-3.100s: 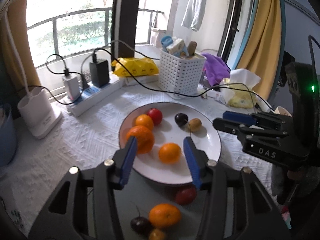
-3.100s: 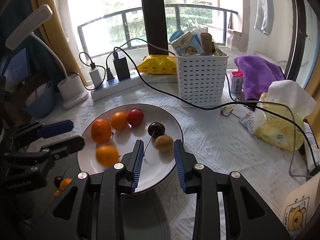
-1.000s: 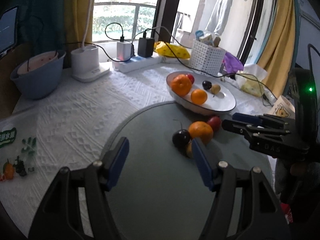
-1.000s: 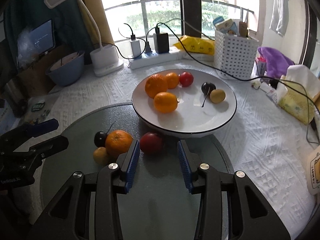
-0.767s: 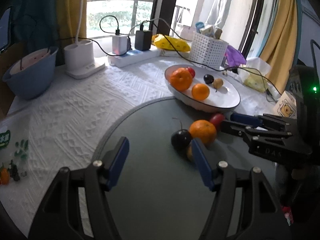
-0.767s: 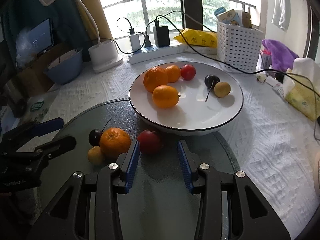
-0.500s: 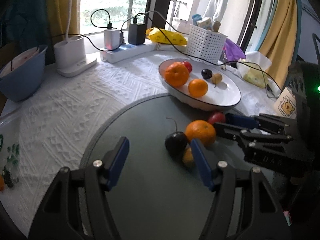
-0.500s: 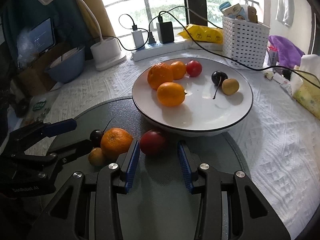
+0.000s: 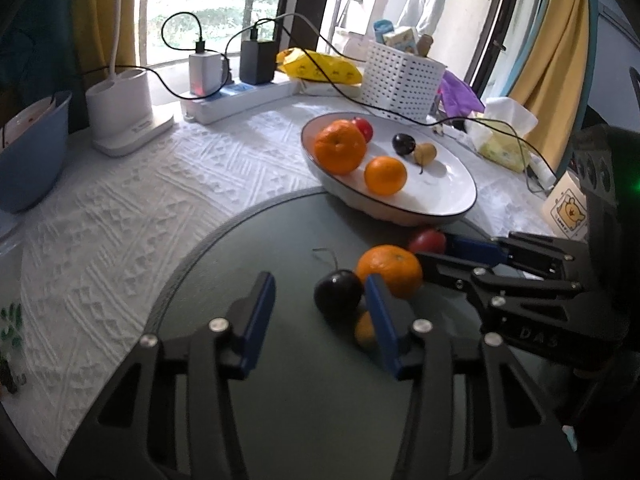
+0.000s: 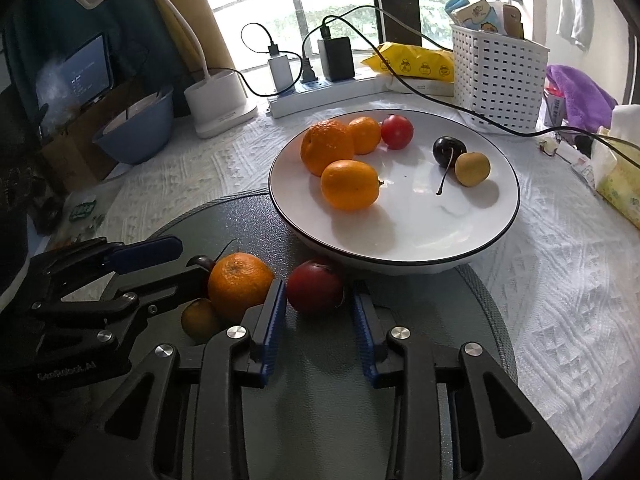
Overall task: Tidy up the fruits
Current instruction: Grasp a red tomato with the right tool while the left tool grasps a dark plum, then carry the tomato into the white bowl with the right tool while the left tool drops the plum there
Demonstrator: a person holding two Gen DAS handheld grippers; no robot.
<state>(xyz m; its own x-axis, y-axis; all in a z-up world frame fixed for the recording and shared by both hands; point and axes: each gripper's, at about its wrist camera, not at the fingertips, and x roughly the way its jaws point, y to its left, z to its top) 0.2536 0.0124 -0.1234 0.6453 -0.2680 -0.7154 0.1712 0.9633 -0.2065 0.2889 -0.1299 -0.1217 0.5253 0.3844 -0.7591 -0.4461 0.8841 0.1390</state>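
Observation:
A white plate [image 10: 516, 200] holds three oranges, a red fruit, a dark cherry and a small yellow fruit. Before it, on a dark round mat [image 9: 280, 360], lie an orange [image 9: 390, 270], a dark cherry [image 9: 338, 294], a small yellow fruit [image 9: 364, 332] and a red fruit [image 10: 316, 286]. My left gripper [image 9: 320, 312] is closing with the cherry between its fingers: the right pad is at it, the left pad is apart. My right gripper [image 10: 318, 312] is closing around the red fruit, with a thin gap at the right pad. The left gripper [image 10: 190, 259] hides most of the cherry there.
Behind the plate stand a white slotted basket [image 10: 500, 80], a power strip with chargers [image 10: 320, 96] and a lamp base [image 10: 220, 100]. A black cable [image 10: 460, 108] runs past the plate's far rim. A blue bowl [image 10: 136, 132] sits far left, a tissue pack [image 10: 616, 184] far right.
Both grippers have come back from over the plate to the fruits on the mat. The left one has closed in on the cherry and narrowed. The right jaws have narrowed around the red fruit.

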